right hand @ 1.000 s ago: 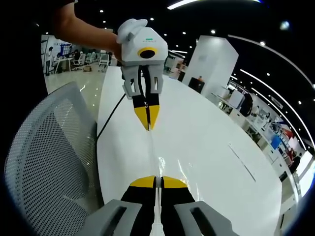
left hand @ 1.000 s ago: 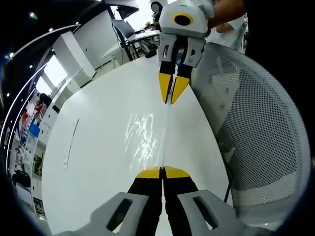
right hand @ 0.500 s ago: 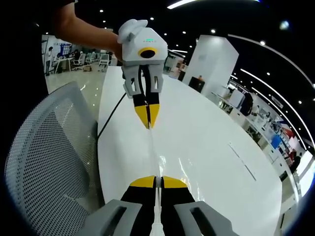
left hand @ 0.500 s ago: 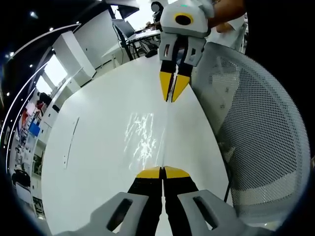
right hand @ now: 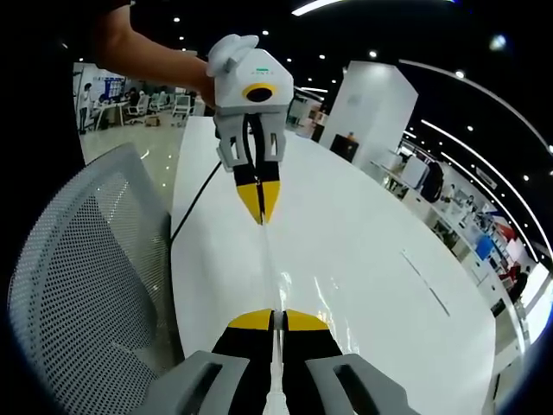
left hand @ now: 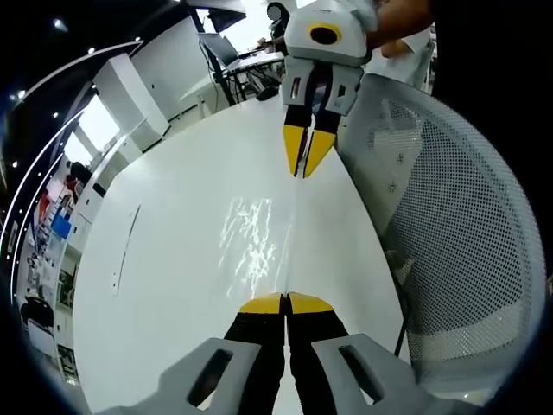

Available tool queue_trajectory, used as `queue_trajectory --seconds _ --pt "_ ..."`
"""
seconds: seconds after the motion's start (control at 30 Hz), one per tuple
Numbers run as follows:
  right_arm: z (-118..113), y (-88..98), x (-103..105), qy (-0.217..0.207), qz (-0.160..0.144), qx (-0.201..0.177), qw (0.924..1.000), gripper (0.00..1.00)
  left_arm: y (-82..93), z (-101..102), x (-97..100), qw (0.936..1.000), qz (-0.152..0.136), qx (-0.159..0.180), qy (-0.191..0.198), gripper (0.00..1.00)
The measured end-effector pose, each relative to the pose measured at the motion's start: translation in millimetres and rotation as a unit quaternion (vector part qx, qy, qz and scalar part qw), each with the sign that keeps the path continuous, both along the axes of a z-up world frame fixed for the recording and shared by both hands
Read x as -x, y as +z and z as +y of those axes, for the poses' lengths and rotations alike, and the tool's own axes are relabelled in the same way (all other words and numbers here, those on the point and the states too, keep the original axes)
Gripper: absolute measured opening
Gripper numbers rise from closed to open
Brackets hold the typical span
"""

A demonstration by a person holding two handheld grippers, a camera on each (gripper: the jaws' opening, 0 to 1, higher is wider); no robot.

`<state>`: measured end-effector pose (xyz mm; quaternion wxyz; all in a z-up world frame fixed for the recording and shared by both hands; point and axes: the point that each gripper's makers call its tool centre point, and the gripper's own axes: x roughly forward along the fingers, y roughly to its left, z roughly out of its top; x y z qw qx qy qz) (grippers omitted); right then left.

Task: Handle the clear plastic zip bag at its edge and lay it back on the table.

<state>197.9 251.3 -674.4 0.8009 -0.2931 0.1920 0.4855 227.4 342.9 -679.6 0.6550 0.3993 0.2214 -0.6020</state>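
Here I have the white tabletop [left hand: 173, 259] under both tools, with a grey mesh chair [left hand: 458, 233] at its edge. My left gripper [left hand: 285, 303] has its yellow-tipped fingers together, clamped on one end of the clear plastic zip bag [left hand: 251, 238]; my right gripper [right hand: 275, 318] is pinched on the opposite end. The bag stretches taut between them above the tabletop, nearly invisible apart from crinkled glints of light.
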Motion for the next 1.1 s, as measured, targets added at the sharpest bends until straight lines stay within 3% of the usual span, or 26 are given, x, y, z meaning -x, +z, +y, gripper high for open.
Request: queue_trajectory --seconds 1.1 --pt "-6.5 -0.3 2.2 -0.007 0.001 -0.004 1.0 0.0 1.6 4.6 -2.6 1.0 -0.001 0.003 0.008 0.0"
